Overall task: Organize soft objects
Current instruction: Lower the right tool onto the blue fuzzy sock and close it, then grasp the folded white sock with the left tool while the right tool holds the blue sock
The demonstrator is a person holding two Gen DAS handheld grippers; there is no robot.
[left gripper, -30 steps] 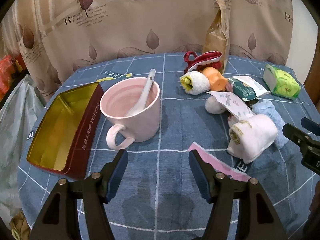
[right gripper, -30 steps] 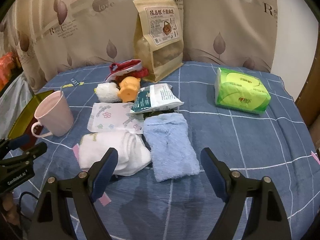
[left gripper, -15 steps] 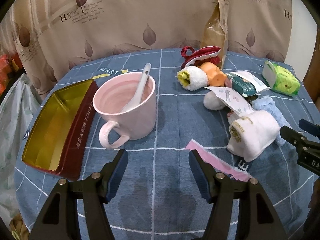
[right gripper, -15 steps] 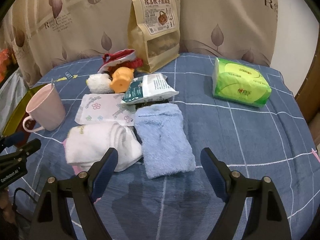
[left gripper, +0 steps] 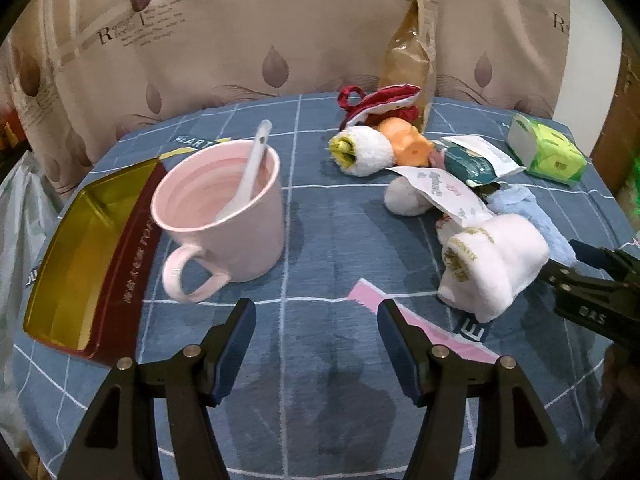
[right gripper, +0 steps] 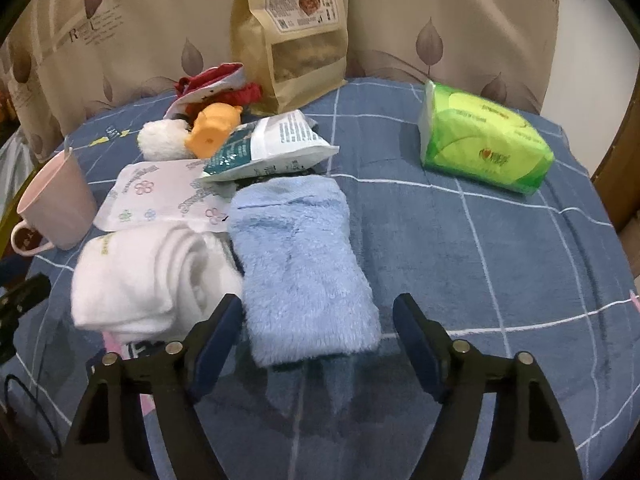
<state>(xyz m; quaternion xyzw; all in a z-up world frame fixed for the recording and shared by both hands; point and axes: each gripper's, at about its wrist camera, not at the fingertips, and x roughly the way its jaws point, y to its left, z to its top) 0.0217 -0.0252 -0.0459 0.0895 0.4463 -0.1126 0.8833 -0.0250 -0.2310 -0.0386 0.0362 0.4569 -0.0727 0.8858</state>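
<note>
A folded fluffy blue towel (right gripper: 300, 264) lies on the blue checked tablecloth (right gripper: 500, 248), touching a rolled white towel (right gripper: 152, 276) on its left. My right gripper (right gripper: 318, 316) is low over the blue towel's near end. Its jaws are closing with that end between them, and the pads stand just clear of the fabric. In the left wrist view the white towel (left gripper: 492, 264) sits to the right, with the right gripper's fingertips (left gripper: 580, 272) beside it. My left gripper (left gripper: 316, 320) hangs open over bare cloth, nothing between its fingers.
A pink mug (left gripper: 224, 216) with a white spoon stands by a gold and red tin (left gripper: 80, 248). Behind the towels lie a flowered packet (right gripper: 160, 196), a wipes pack (right gripper: 272, 144), a white plush (right gripper: 164, 140), an orange toy (right gripper: 212, 132) and a red pouch (right gripper: 216, 80). A snack bag (right gripper: 296, 32) and green tissues (right gripper: 484, 140) stand farther back.
My right gripper has come down and forward onto the blue towel's near end, and its jaws have narrowed. The left gripper has shifted only slightly.
</note>
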